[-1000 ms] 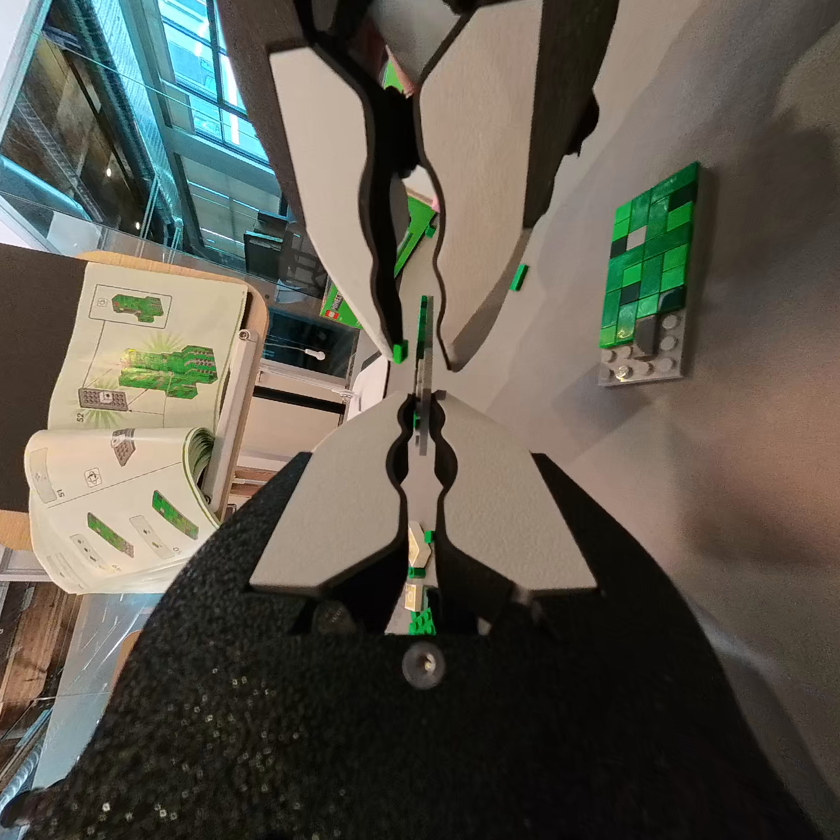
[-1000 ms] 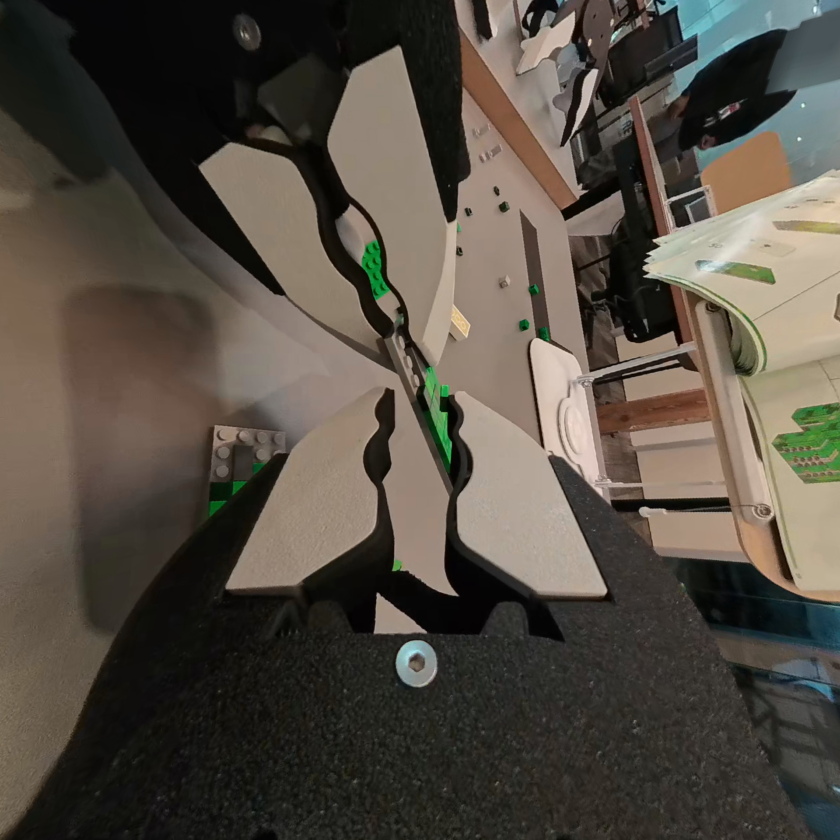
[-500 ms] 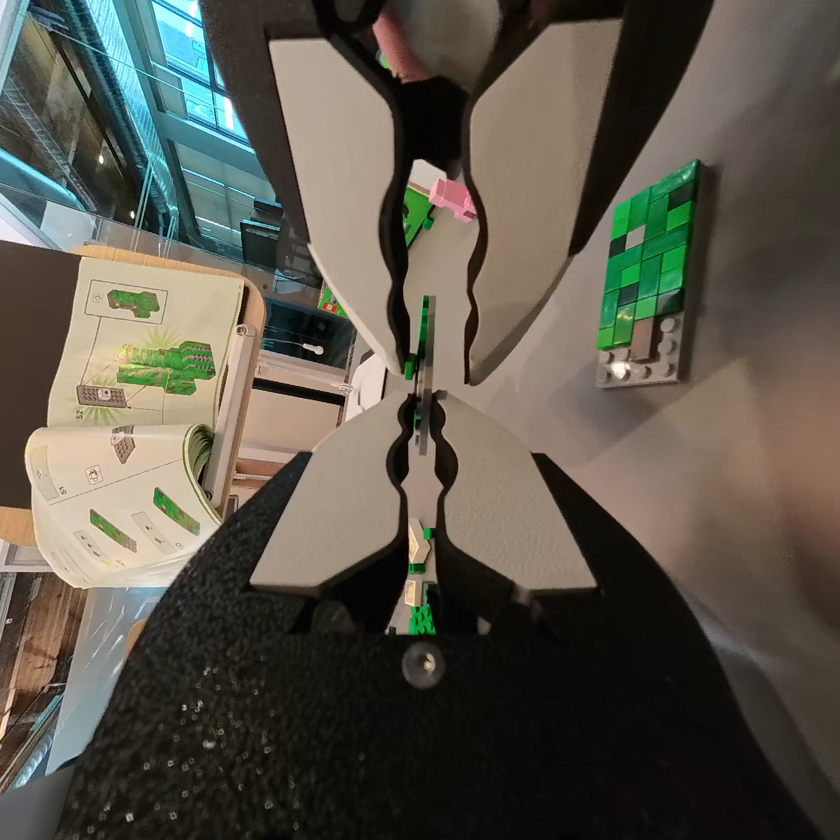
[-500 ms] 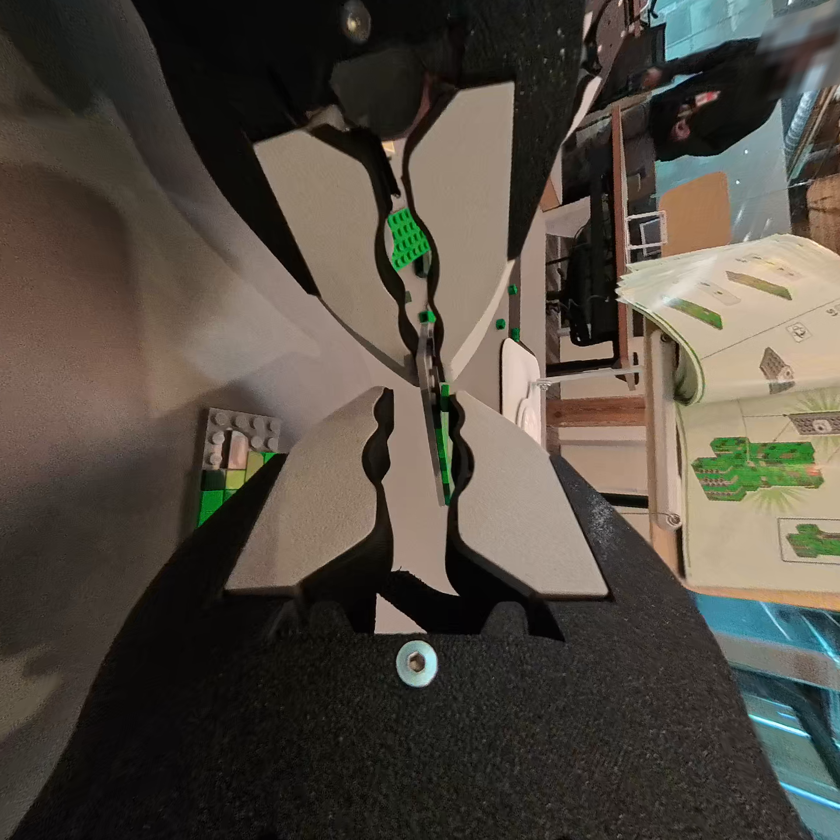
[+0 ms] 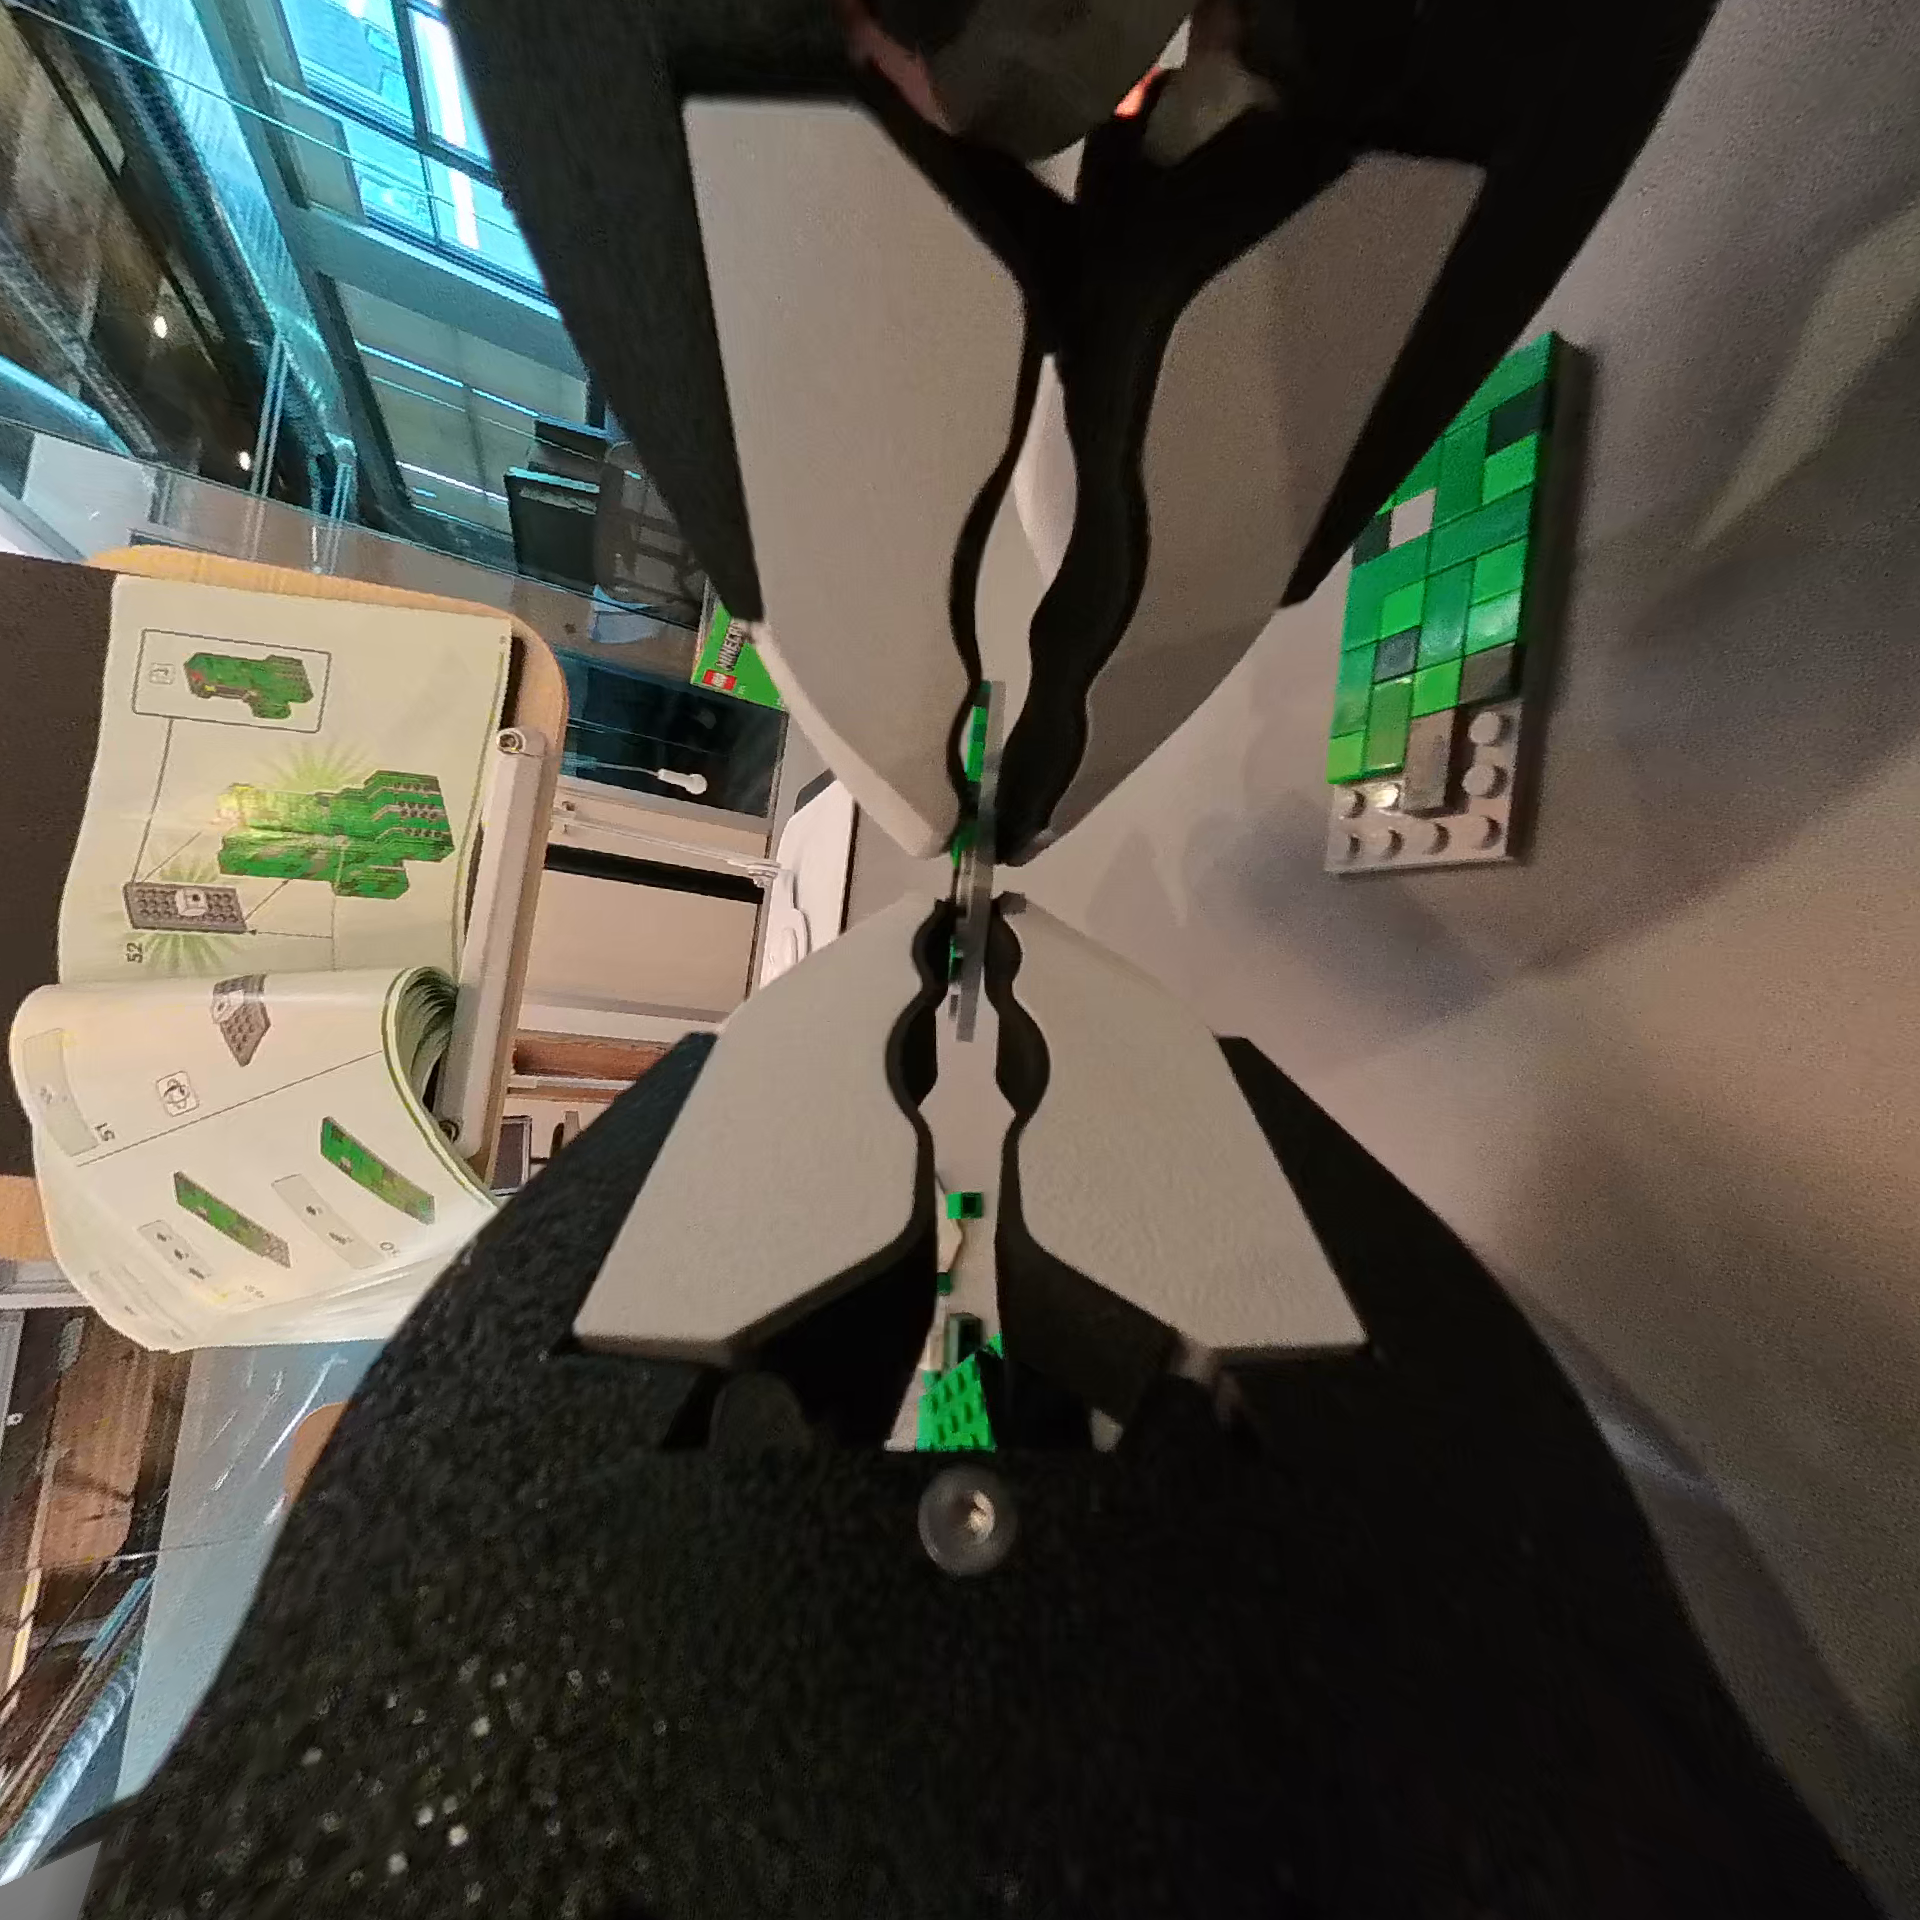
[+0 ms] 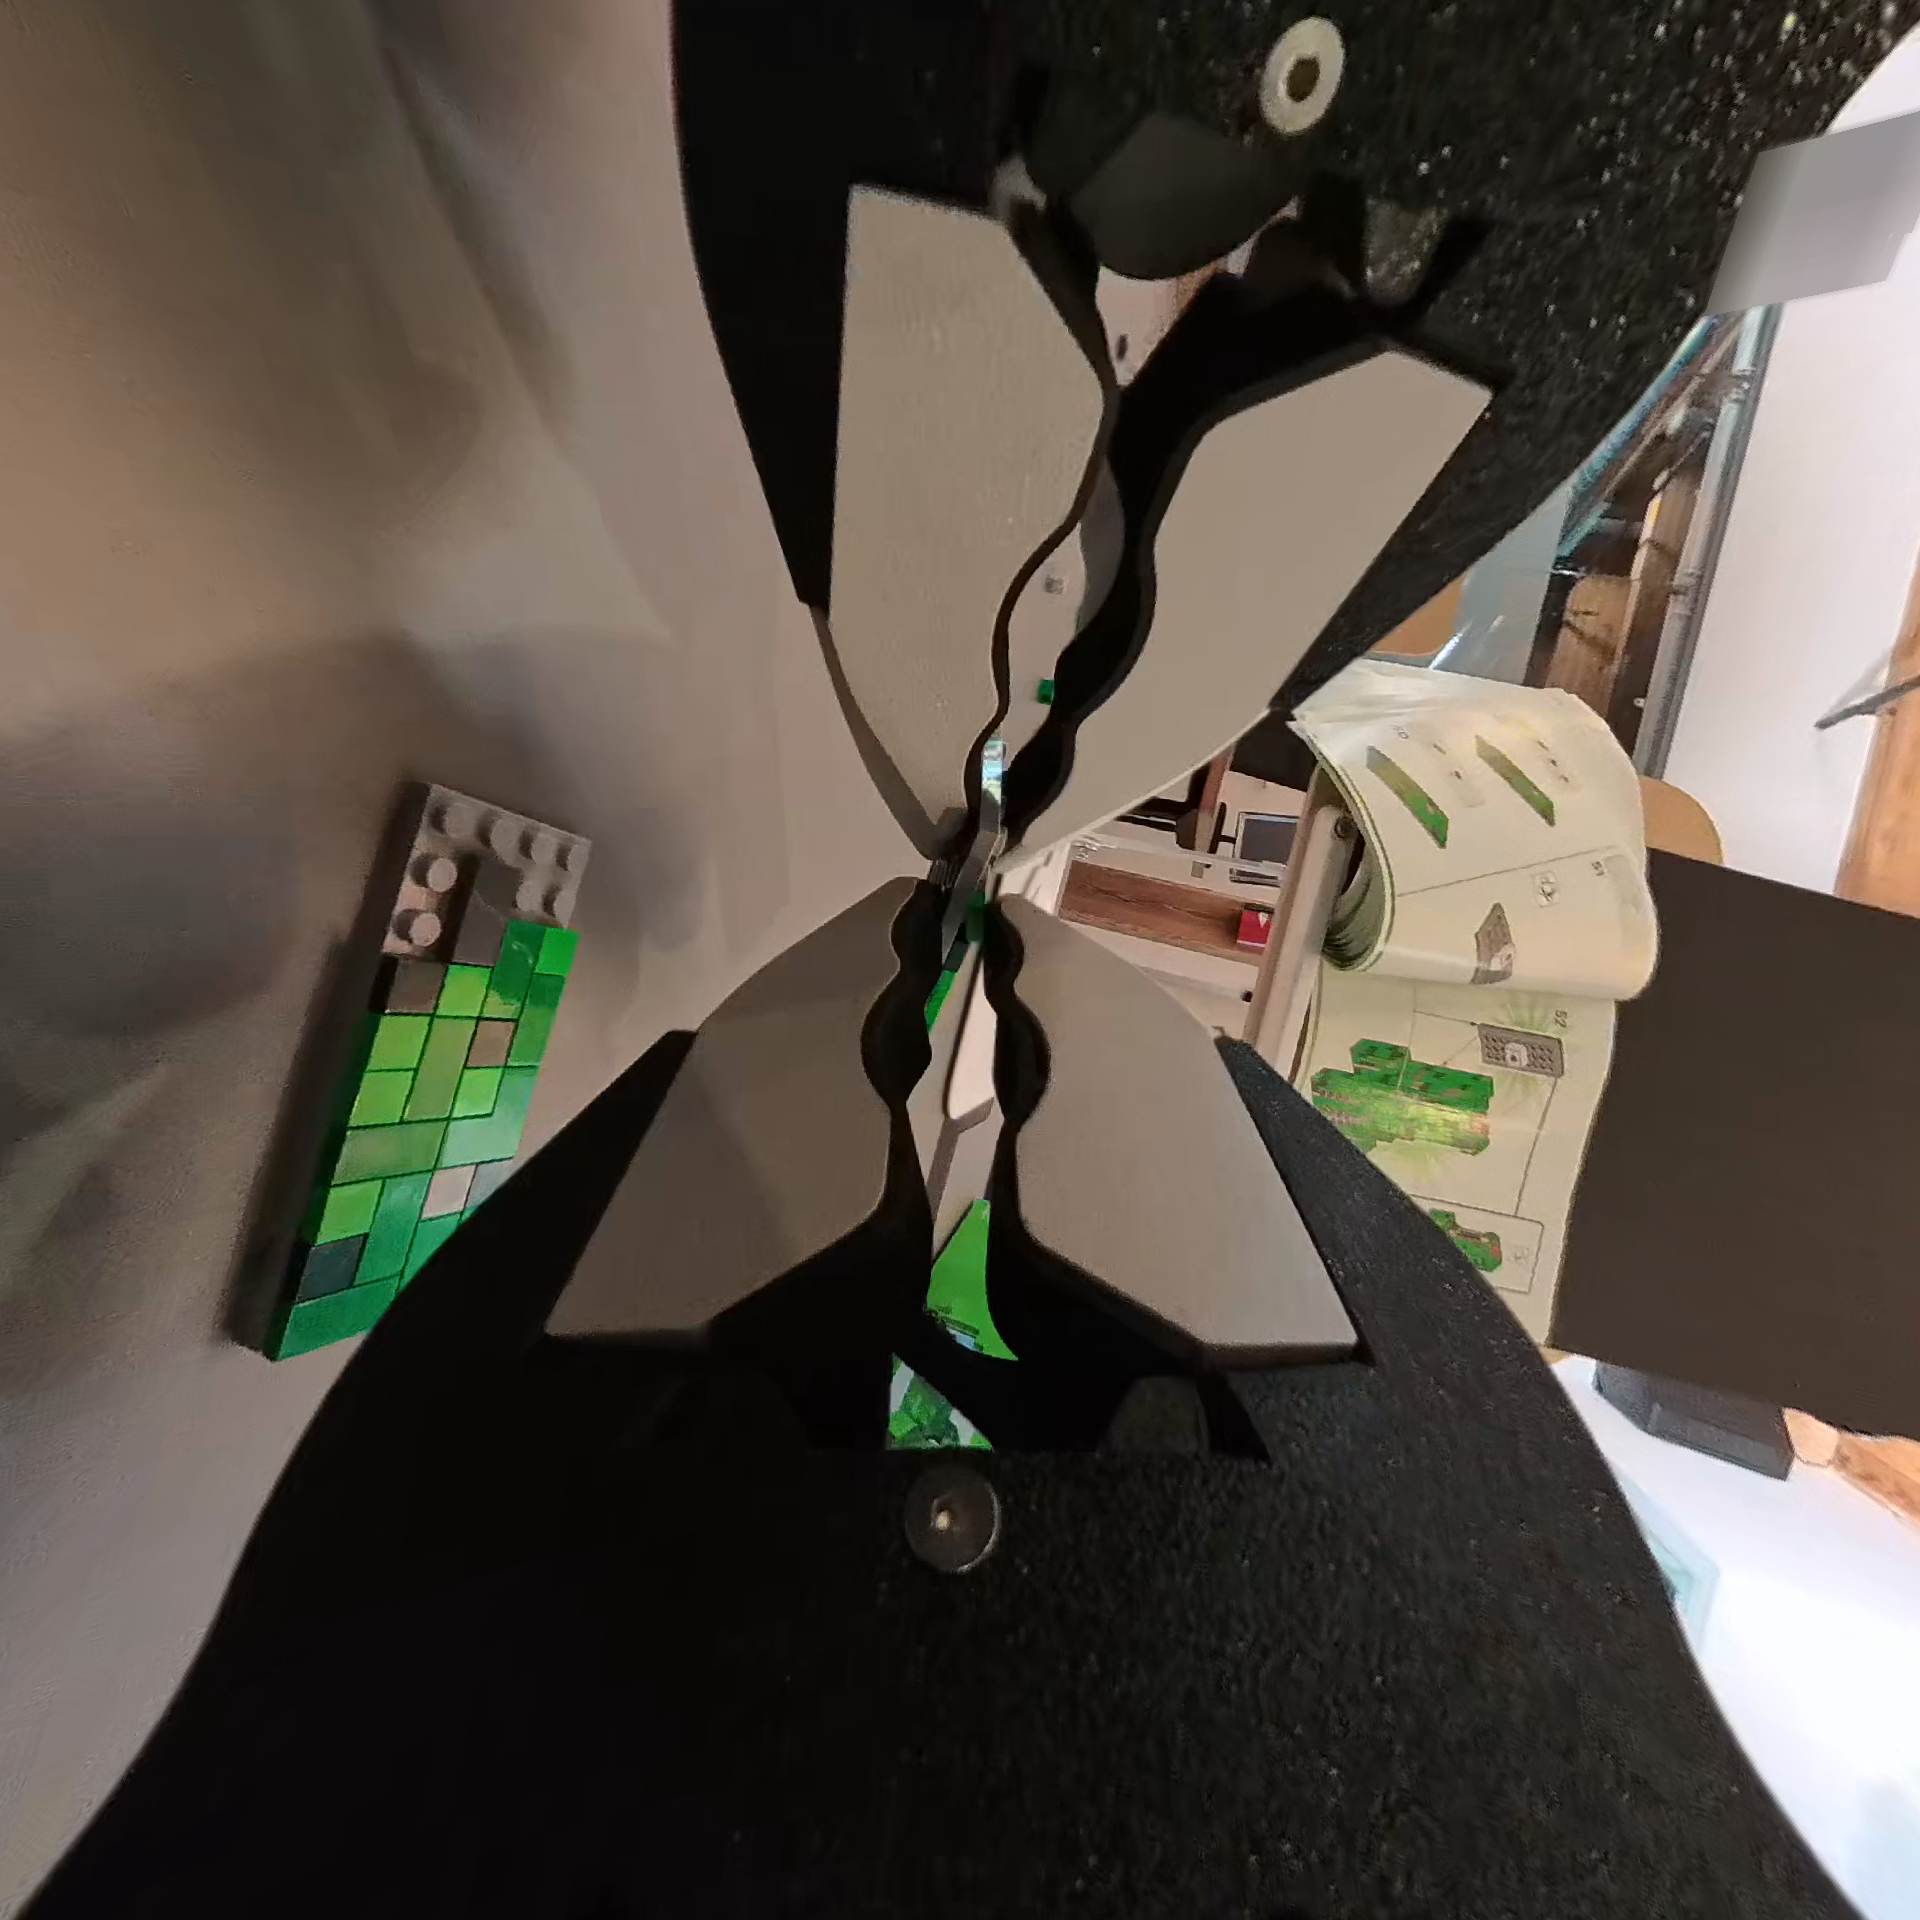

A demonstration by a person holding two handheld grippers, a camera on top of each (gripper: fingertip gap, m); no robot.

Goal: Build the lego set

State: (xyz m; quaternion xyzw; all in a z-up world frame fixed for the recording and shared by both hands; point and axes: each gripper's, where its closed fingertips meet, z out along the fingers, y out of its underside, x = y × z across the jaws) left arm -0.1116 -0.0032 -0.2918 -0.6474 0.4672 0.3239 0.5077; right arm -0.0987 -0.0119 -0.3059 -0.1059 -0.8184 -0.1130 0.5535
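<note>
Between our two pairs of fingertips, held up off the grey table [image 5: 1558, 1039], we are gripping a thin grey plate [image 5: 974, 935] with green tiles on one face, seen edge-on. Our left gripper [image 5: 971, 920] is pinching its near end, narrow jaws pressing on both faces, and our right gripper [image 5: 982, 842] is clamping the far end from the opposite side, so the plate is bridging the two. Farther out on the table, a second grey plate [image 5: 1444, 665] is lying flat, mostly covered in green tiles; one grey corner is showing bare studs, so we are judging that panel as nearly tiled but unfinished. Beyond the table edge an instruction booklet [image 5: 260, 883] is standing open on a stand. Our left view is showing small loose green pieces [image 5: 961, 1205] on the table behind its fingers; our right view is showing a glossy green patch [image 6: 951, 1403] there instead, too cropped to identify.
</note>
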